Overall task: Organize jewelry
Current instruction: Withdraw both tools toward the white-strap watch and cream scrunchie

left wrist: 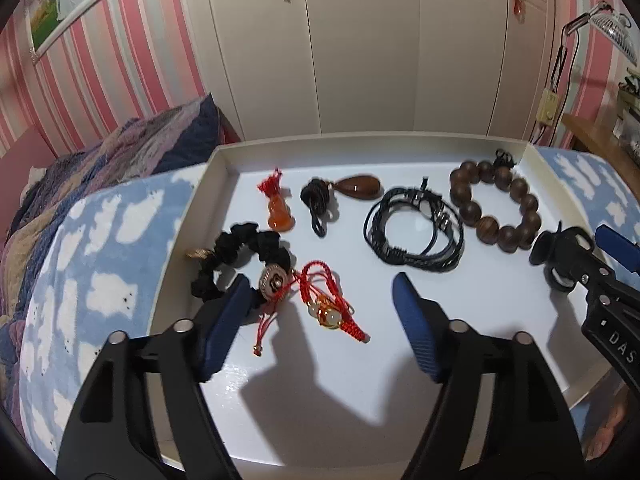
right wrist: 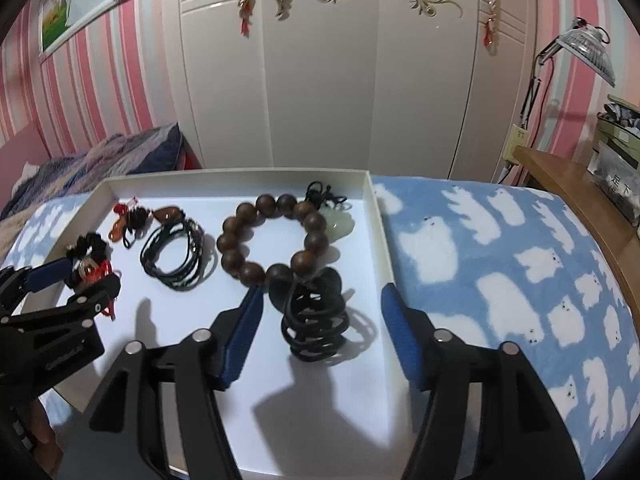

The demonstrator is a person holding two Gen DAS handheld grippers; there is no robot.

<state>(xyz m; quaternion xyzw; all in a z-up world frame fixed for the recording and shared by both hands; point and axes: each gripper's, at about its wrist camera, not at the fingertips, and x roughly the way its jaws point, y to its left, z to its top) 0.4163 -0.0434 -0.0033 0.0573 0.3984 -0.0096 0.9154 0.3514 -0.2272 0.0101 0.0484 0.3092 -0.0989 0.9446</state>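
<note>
On the bed's cloud-print blanket (right wrist: 500, 280) lies a shallow white tray (left wrist: 224, 156) holding the jewelry. By its left edge the left gripper (left wrist: 320, 304) stands open, jaws wide and pressing nothing; a black scrunchie (left wrist: 244, 256) curls at its left finger, and a red knotted cord (left wrist: 324, 304) with pale beads lies between the fingers, long axis slanting toward the near right. Behind, along the far wall: an orange gourd charm (left wrist: 278, 210), a brown teardrop pendant (left wrist: 358, 187), a coil of black cords (left wrist: 416, 228), and a ring of wooden beads (right wrist: 272, 240) with a pale jade piece (right wrist: 340, 222) at its right. At the right edge the right gripper (right wrist: 320, 312) is open too, a black hair clip (right wrist: 314, 316) lying free between its fingers, pointing away.
</note>
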